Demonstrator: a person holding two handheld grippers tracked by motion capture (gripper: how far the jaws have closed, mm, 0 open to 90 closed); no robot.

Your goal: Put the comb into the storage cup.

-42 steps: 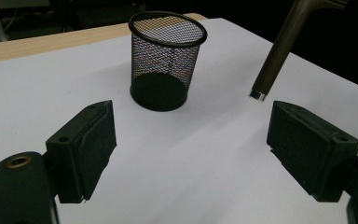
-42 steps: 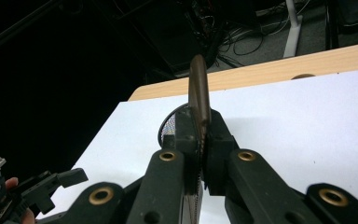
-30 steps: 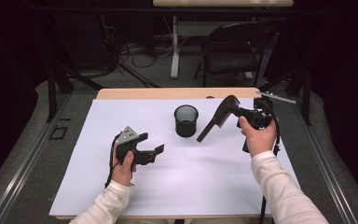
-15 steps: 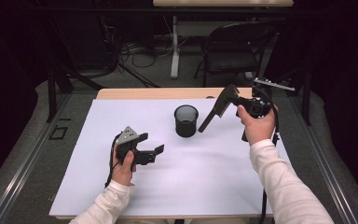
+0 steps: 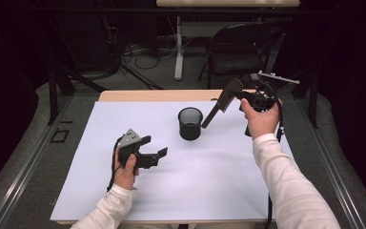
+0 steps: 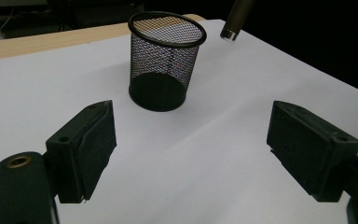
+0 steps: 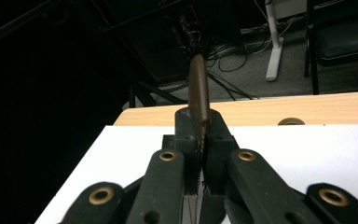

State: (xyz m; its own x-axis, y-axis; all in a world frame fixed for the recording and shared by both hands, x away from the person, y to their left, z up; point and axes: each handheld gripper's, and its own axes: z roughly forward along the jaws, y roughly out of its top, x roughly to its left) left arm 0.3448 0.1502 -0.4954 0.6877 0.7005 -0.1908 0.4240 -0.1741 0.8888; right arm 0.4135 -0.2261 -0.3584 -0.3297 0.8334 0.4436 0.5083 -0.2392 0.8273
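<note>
A black wire-mesh cup [image 5: 190,123] [image 6: 165,65] stands upright on the white sheet [image 5: 124,205], a little behind the table's middle. My right gripper [image 5: 229,95] [image 7: 199,126] is lifted to the cup's right, shut on a knife [image 5: 212,114] [image 7: 199,88]. Its serrated blade is clamped between the jaws. Its brown handle slants down and left toward the cup, with the butt end [image 6: 233,21] hanging just right of the rim. My left gripper [image 5: 155,146] [image 6: 191,144] sits low over the sheet, front left of the cup, open with nothing between its jaws.
The white sheet covers most of a wooden table, whose far edge [image 5: 157,95] shows bare. A black folding chair [image 5: 238,52], a white desk leg [image 5: 178,52] and floor cables [image 5: 138,52] lie beyond it. Dark floor surrounds the table.
My right hand has lifted the knife up and toward the far side; the handle's end now hangs higher beside the cup. The left hand has kept still.
</note>
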